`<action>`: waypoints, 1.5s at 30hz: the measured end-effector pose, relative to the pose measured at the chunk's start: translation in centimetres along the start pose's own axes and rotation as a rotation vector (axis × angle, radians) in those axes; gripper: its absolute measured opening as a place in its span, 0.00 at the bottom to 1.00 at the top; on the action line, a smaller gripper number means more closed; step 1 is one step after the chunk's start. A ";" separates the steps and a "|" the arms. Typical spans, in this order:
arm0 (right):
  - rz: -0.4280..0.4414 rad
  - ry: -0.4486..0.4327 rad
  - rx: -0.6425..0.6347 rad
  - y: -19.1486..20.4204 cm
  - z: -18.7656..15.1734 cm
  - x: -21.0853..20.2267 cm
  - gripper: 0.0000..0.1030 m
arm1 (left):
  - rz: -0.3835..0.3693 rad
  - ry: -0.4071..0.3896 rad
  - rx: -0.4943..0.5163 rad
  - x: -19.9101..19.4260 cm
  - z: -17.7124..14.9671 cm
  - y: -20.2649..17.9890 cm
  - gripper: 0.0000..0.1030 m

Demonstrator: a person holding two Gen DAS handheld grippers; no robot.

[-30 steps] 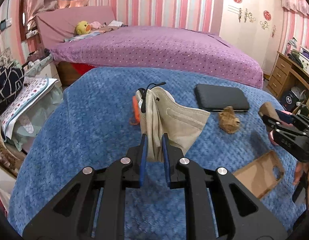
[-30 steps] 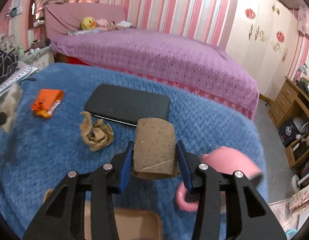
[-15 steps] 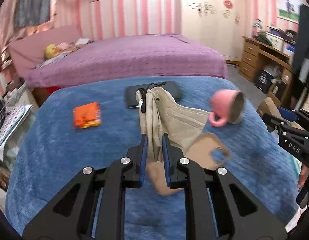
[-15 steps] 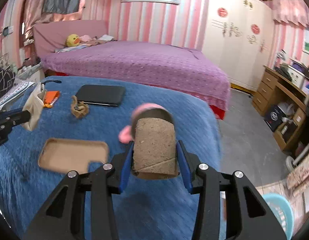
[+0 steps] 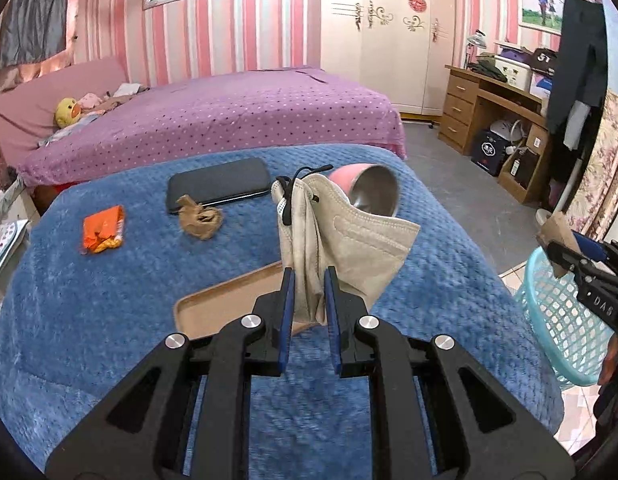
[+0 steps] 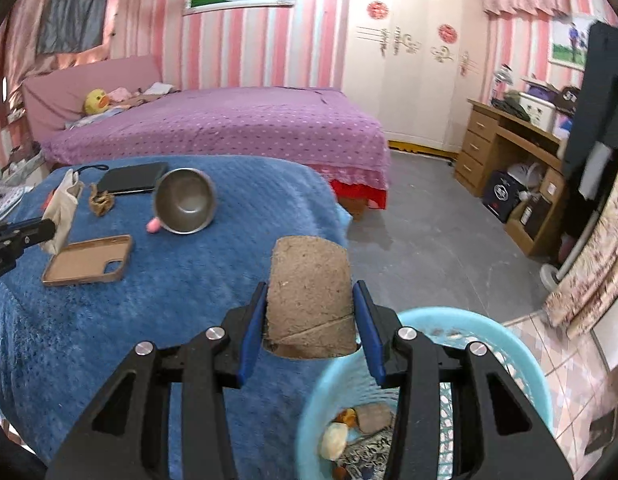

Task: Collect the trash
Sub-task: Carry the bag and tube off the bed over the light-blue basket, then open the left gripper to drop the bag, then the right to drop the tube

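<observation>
Pink-striped walls, a purple bed at the back, and up front a bench under a blue blanket (image 5: 109,300) scattered with bits and pieces. Left claw (image 5: 309,276) is pinched tight on a beige face mask (image 5: 349,240), which stands up out of the blue pads with its ear loops dangling. Right claw (image 6: 309,300) is clamped partway on a cardboard roll (image 6: 309,288), the tube upright between the pads, its long axis running away from the camera.

Now the relation that matters: the turquoise basket (image 6: 521,352) sits on the floor off the bench's corner, directly below and just ahead of the right claw, with scraps already visible inside. From the left wrist view the basket (image 5: 557,320) lies off to the right, past the blanket's edge, with the right claw (image 5: 565,256) hanging above its rim. So the right hand looks nearer by a clear margin, and I'd judge the roll goes in first, the mask after.

Not yet collected on the blanket: an orange wrapper (image 5: 103,230) and a crumpled brown paper (image 5: 199,220). A dark tablet (image 5: 217,184), a pink cup (image 5: 369,194) on its side and a phone case (image 6: 89,260) lie there too
</observation>
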State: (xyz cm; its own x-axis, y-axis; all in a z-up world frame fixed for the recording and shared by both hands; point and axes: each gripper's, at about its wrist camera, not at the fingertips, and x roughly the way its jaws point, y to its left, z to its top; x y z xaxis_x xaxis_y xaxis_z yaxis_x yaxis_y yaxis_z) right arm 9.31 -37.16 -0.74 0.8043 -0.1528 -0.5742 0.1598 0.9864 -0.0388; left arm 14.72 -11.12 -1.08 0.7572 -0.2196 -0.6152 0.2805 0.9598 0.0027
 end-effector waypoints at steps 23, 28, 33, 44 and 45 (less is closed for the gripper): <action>-0.154 0.037 0.200 -15.7 -4.0 -1.7 0.42 | -0.247 -0.012 0.221 -0.5 -2.3 -22.9 0.14; -0.151 0.023 0.225 -16.7 -4.7 -1.9 0.41 | -0.285 0.009 0.230 0.6 -3.2 -26.4 0.24; -0.141 0.021 0.229 -17.0 -5.1 -1.9 0.41 | -0.263 0.029 0.193 2.1 -3.4 -27.1 0.51; -0.127 0.010 0.186 -15.7 -4.9 -1.9 0.44 | -0.054 -0.078 0.069 1.4 -0.9 -20.4 0.93; -0.127 0.011 0.182 -15.5 -4.9 -1.9 0.45 | -0.042 -0.083 0.063 1.3 -0.7 -19.8 0.93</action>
State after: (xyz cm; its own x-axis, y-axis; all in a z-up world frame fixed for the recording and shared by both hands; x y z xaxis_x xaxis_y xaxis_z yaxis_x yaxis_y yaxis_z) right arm 2.53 -51.88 -3.04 0.7649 -0.2739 -0.5830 0.3613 0.9317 0.0363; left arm 9.72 -30.24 -2.48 0.7898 -0.2756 -0.5480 0.3476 0.9372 0.0297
